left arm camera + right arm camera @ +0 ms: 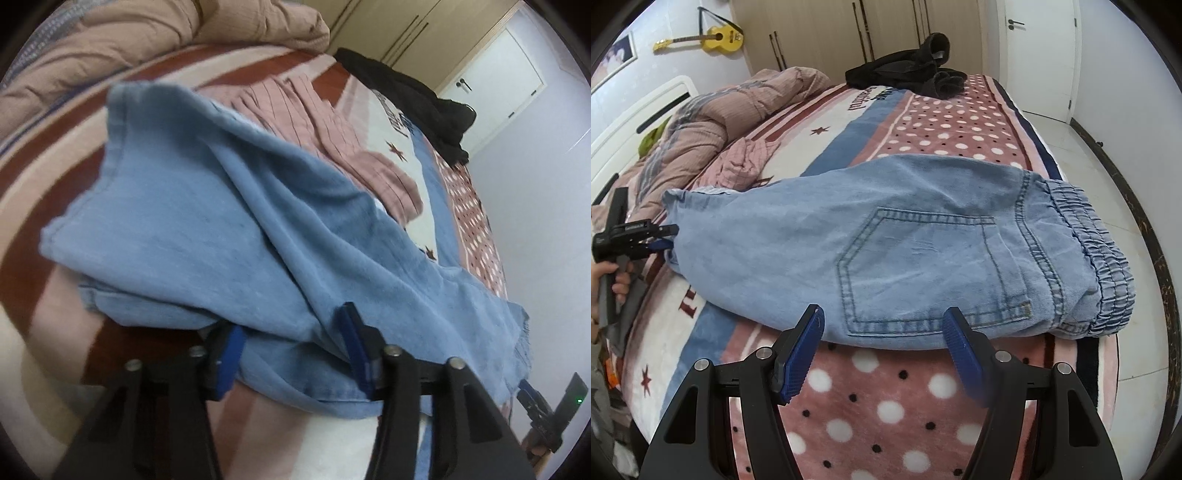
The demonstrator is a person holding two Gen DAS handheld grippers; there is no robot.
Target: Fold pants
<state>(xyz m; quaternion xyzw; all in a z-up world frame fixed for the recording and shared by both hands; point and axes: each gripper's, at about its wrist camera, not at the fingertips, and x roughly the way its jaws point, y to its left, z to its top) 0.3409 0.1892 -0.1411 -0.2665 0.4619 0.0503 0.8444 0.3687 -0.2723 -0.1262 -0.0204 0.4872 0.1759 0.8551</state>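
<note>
Light blue denim pants [886, 251] lie folded lengthwise on the bed, elastic waistband at the right, back pocket facing up. My right gripper [882, 325] is open and empty, its blue pads just short of the pants' near edge below the pocket. My left gripper [291, 339] is open with its jaws around the leg-end fabric of the pants [221, 206], which drapes over and between the pads. The left gripper also shows in the right wrist view [666, 236] at the leg end, held by a hand. The right gripper shows at the left wrist view's lower right [528, 397].
The bed has a patterned blanket [942, 125] with dots and stripes. A pink checked garment [746, 162] and a black garment [912, 70] lie further back. A rumpled brown quilt [713, 118] fills the far left. The bed's edge and the floor [1108, 177] are at the right.
</note>
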